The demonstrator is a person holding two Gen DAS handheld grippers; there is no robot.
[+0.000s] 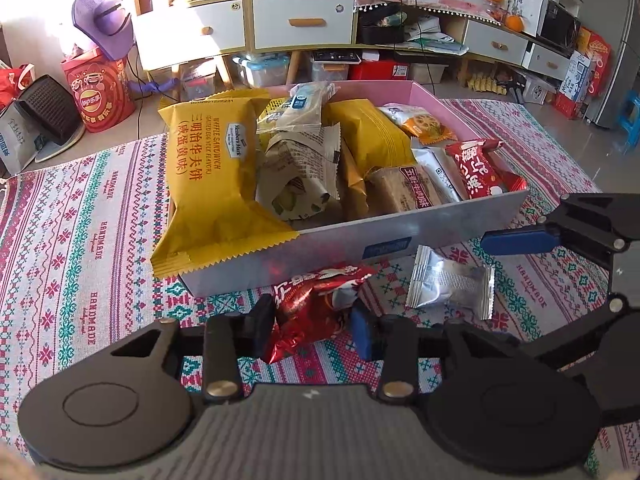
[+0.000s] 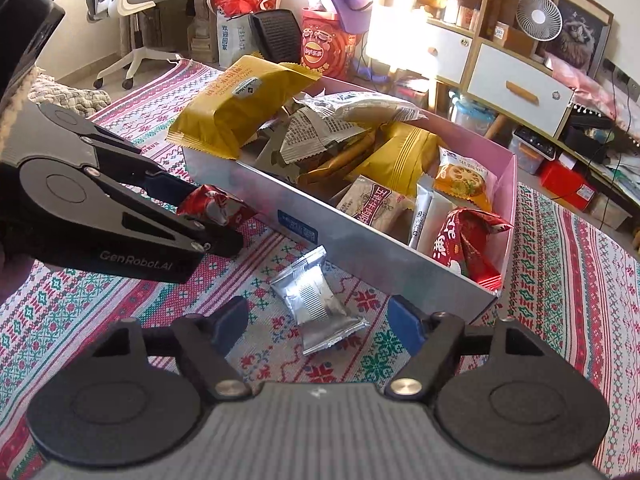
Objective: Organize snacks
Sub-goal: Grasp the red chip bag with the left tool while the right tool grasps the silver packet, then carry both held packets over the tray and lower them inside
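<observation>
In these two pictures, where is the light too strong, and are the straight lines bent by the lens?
Left wrist view: sunlight burns out the top-left corner, and the cabinet bows with the fisheye; the box front is in shade. Right wrist view: glare washes out the shelf area at top centre, the silver packet glints, and the corners go dark and curved. Both views are fairly sharp.

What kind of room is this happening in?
Most likely a lived-in living room at home: a low cabinet with drawers, a microwave and a desk fan stand behind a patterned cloth holding a box of snacks.
</observation>
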